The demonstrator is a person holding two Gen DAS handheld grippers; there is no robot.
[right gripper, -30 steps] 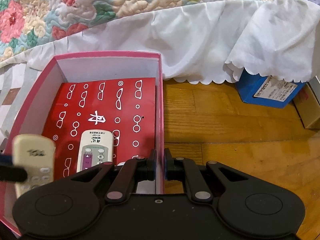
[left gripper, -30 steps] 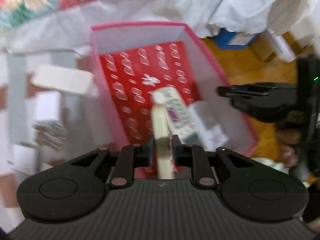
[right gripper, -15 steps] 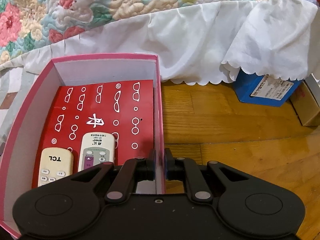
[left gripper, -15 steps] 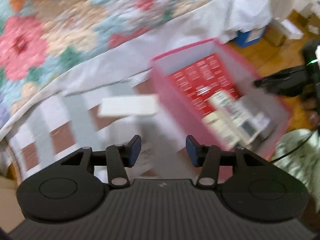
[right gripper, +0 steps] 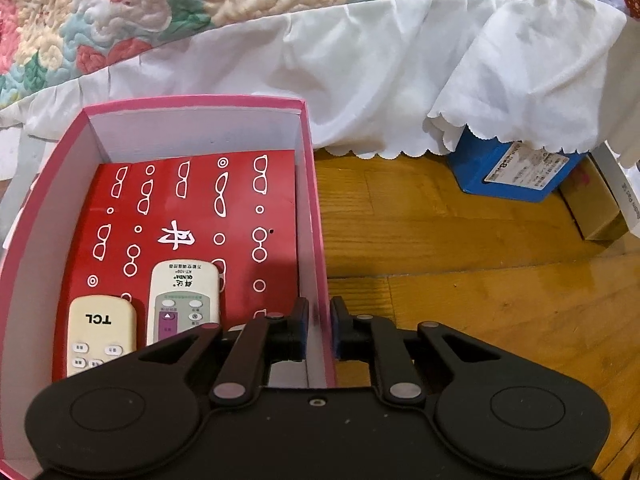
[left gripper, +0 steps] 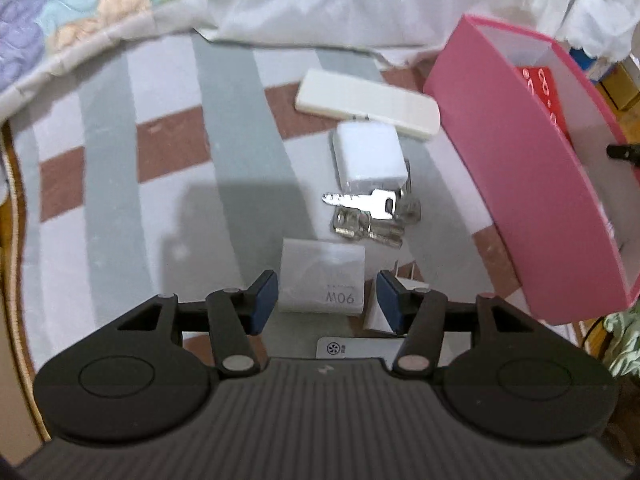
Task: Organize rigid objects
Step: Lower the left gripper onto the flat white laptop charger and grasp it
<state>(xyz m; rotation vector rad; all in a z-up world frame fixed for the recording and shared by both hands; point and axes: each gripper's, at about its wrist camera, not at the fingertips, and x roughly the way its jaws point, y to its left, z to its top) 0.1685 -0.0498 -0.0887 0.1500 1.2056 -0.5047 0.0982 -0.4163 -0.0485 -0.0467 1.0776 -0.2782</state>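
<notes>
Left wrist only: keys (left gripper: 370, 216), chargers.

You are working on the floor beside a bed; a floral quilt (right gripper: 248, 0) in pinks, greens and pale blues is lying over it, and a white bed skirt (right gripper: 400, 80) with a scalloped hem is hanging down to the floorboards; warm, glossy wooden flooring (right gripper: 460, 280) is catching the light to your right; a blue carton (right gripper: 516, 176) with a printed label and a brown cardboard box (right gripper: 596, 208) are sitting tucked under the skirt; to your left a striped cloth (left gripper: 160, 160) in grey, white and brown bands is spreading flat beneath you, partly blurred.
</notes>
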